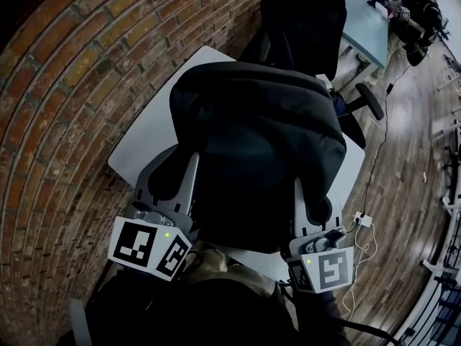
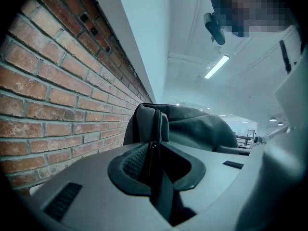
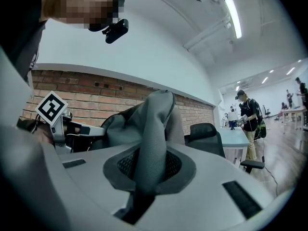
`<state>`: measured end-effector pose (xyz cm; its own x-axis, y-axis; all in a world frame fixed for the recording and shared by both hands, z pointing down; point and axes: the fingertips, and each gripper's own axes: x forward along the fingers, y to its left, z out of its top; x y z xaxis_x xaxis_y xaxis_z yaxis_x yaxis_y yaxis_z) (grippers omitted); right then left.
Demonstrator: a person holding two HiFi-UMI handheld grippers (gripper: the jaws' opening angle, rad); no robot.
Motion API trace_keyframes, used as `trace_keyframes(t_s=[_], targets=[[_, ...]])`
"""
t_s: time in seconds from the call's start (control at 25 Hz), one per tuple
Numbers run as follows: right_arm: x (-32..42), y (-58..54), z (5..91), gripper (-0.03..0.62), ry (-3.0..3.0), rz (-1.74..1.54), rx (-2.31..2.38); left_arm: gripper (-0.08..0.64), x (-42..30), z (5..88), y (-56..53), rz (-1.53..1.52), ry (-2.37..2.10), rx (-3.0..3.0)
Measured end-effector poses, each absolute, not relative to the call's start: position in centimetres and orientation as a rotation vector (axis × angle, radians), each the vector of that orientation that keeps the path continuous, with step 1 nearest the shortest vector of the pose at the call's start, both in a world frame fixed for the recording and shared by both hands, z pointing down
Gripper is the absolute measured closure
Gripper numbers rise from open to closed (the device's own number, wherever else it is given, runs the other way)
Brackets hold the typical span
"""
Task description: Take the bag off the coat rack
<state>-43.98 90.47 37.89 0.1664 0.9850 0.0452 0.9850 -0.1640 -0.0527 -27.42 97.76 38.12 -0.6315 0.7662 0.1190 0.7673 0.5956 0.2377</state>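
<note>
The bag is a black backpack that hangs between my two grippers above a white table; no coat rack is in view. My left gripper grips the bag's left side. In the left gripper view, the left gripper is shut on a thin dark strap that runs up to the bag. My right gripper holds the bag's right side. In the right gripper view, the right gripper is shut on a wide grey padded strap.
A brick wall runs along the left, close to the table. Behind the bag stands a black office chair at a pale blue desk. A white adapter with a cable lies on the wooden floor. A person stands far off.
</note>
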Motion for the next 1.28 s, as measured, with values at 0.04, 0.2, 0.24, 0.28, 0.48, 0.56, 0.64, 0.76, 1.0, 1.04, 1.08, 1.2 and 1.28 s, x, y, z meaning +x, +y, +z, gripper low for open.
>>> trace_keyframes(t_s=[0.04, 0.2, 0.24, 0.28, 0.48, 0.56, 0.64, 0.76, 1.0, 1.04, 1.08, 1.2, 1.28], targets=[[-44.0, 90.3, 38.1, 0.557, -1.976, -0.002, -2.347, 0.482, -27.4, 38.2, 97.5, -0.419, -2.797, -1.354], [-44.6, 88.9, 38.2, 0.557, -1.945, 0.017, -2.366, 0.482, -27.9, 38.0, 95.8, -0.397, -2.773, -1.386], [-44.8, 88.5, 38.2, 0.557, -1.935, 0.023, -2.376, 0.482, -28.0, 37.9, 95.2, -0.389, -2.766, -1.399], [-45.0, 88.0, 38.1, 0.557, -1.923, 0.027, -2.389, 0.482, -28.1, 37.7, 94.5, -0.379, -2.758, -1.415], [-45.7, 86.2, 38.3, 0.557, -1.851, 0.047, -2.444, 0.482, -28.5, 37.7, 92.0, -0.340, -2.709, -1.503], [-45.9, 86.1, 38.6, 0.557, -1.830, 0.043, -2.452, 0.482, -28.7, 38.0, 91.6, -0.334, -2.693, -1.520], [-46.1, 86.3, 39.1, 0.557, -1.812, 0.033, -2.457, 0.482, -28.8, 38.4, 91.7, -0.332, -2.679, -1.527], [-46.3, 87.4, 39.8, 0.557, -1.809, 0.029, -2.451, 0.482, -29.0, 38.9, 92.6, -0.320, -2.675, -1.528], [-47.1, 91.6, 42.0, 0.557, -1.835, -0.019, -2.390, 0.482, -29.9, 40.5, 96.5, -0.345, -2.692, -1.469], [-47.3, 92.2, 42.3, 0.557, -1.840, -0.029, -2.378, 0.482, -30.0, 40.7, 97.1, -0.354, -2.694, -1.457], [-47.4, 92.7, 42.6, 0.557, -1.845, -0.035, -2.366, 0.482, -30.1, 41.0, 97.6, -0.363, -2.695, -1.447], [-47.9, 93.9, 43.6, 0.556, -1.854, -0.060, -2.331, 0.482, -30.5, 41.9, 99.1, -0.394, -2.693, -1.412], [-48.2, 94.6, 44.3, 0.555, -1.858, -0.090, -2.314, 0.482, -30.7, 42.4, 100.0, -0.407, -2.696, -1.395]])
